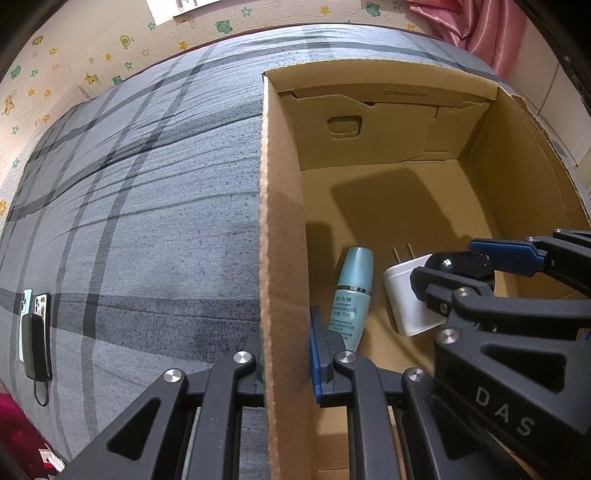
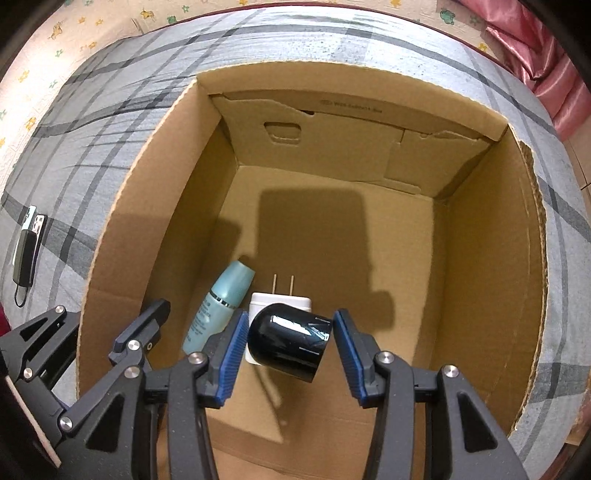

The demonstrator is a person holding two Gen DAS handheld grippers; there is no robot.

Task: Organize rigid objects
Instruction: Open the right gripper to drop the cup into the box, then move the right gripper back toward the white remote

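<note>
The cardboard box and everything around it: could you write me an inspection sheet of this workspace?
Surface: bed with grey plaid cover, wrinkled.
Job's things: open cardboard box on the bed; inside lie a teal lotion bottle, a white plug adapter and a glossy black cap.
Clutter: two phones and a dark power bank on the bed, left of the box.
Grippers: left gripper clamps the box's left wall; right gripper is open around the black cap, pads apart from it.
Cables: short black cable on the power bank.
Surroundings: cartoon wallpaper, pink curtain.
</note>
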